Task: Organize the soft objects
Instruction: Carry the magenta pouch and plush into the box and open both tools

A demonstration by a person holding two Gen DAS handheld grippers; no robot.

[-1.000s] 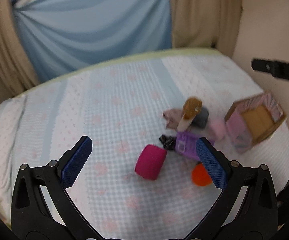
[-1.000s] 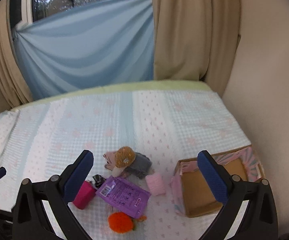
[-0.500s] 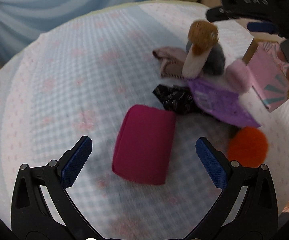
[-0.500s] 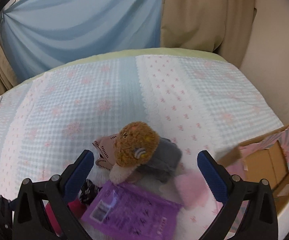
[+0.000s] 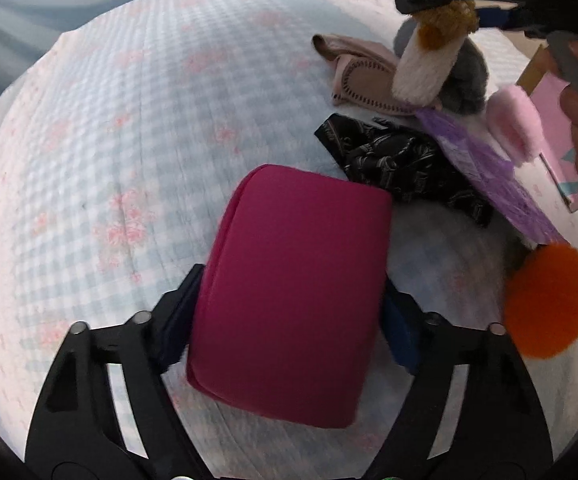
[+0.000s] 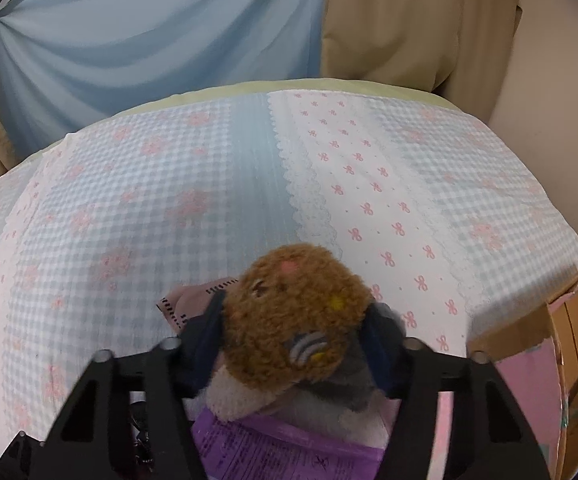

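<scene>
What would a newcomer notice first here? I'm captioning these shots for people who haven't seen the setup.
First, the magenta cushion filling the left wrist view, pinched between the left tool on the checked bedspread. Next, the brown plush toy clamped in the right tool. Around them lie an orange pom-pom, a purple packet and, at the right, a pink cardboard box.

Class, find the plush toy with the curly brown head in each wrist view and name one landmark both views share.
Left wrist view: the plush toy stands at upper right, under the right gripper.
Right wrist view: it sits at lower centre, clamped between the fingers.
Shared landmark: the purple packet under the toy.
</scene>
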